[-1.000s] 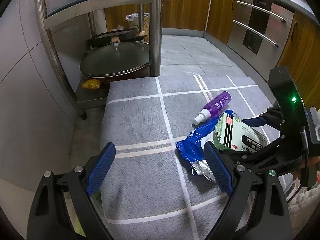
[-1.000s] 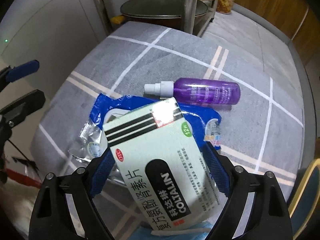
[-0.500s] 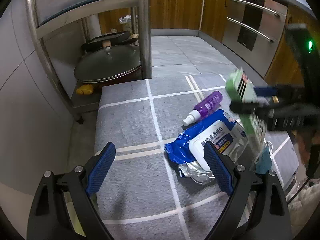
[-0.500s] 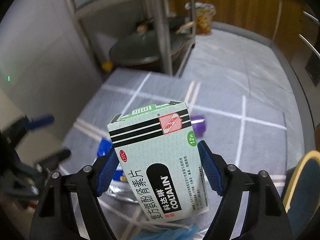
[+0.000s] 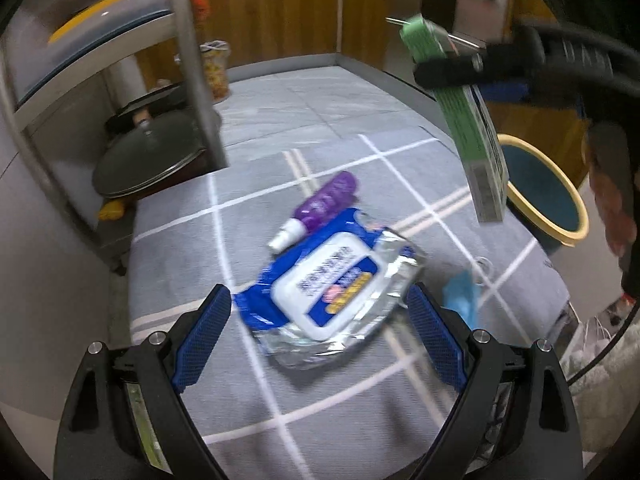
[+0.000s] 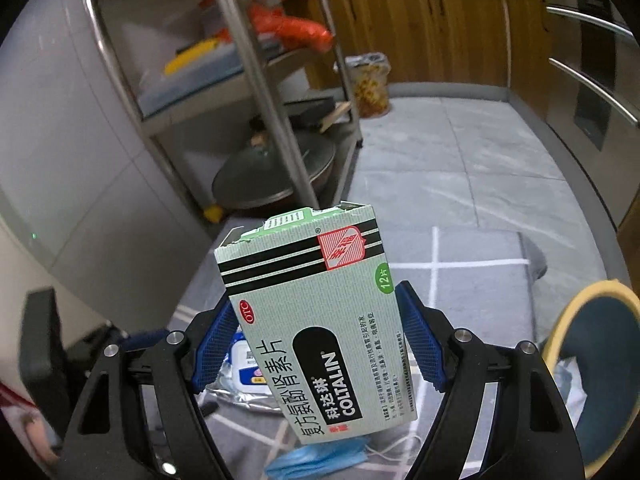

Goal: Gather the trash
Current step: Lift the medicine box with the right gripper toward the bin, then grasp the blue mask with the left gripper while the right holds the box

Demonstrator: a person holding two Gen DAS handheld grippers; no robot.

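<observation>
My right gripper [image 6: 318,344] is shut on a green medicine box [image 6: 320,320] and holds it high above the grey checked cloth; the box also shows in the left wrist view [image 5: 464,120], near the blue bin with a yellow rim [image 5: 544,196]. My left gripper [image 5: 320,336] is open and empty, low over the cloth, its fingers either side of a blue wet-wipes pack [image 5: 332,276]. A purple spray bottle [image 5: 320,208] lies just beyond the pack. A blue face mask [image 5: 462,294] lies to the pack's right, and shows under the box in the right wrist view [image 6: 316,460].
A steel rack [image 5: 192,60] with a lidded pan [image 5: 152,156] on its bottom shelf stands at the cloth's far left corner. Wooden cabinets [image 5: 280,12] and steel drawer fronts line the back. The bin [image 6: 596,364] stands off the cloth's right edge.
My right gripper has lifted the medicine box off the wipes pack and carried it up and right towards the bin. My left gripper has moved in over the wipes pack.
</observation>
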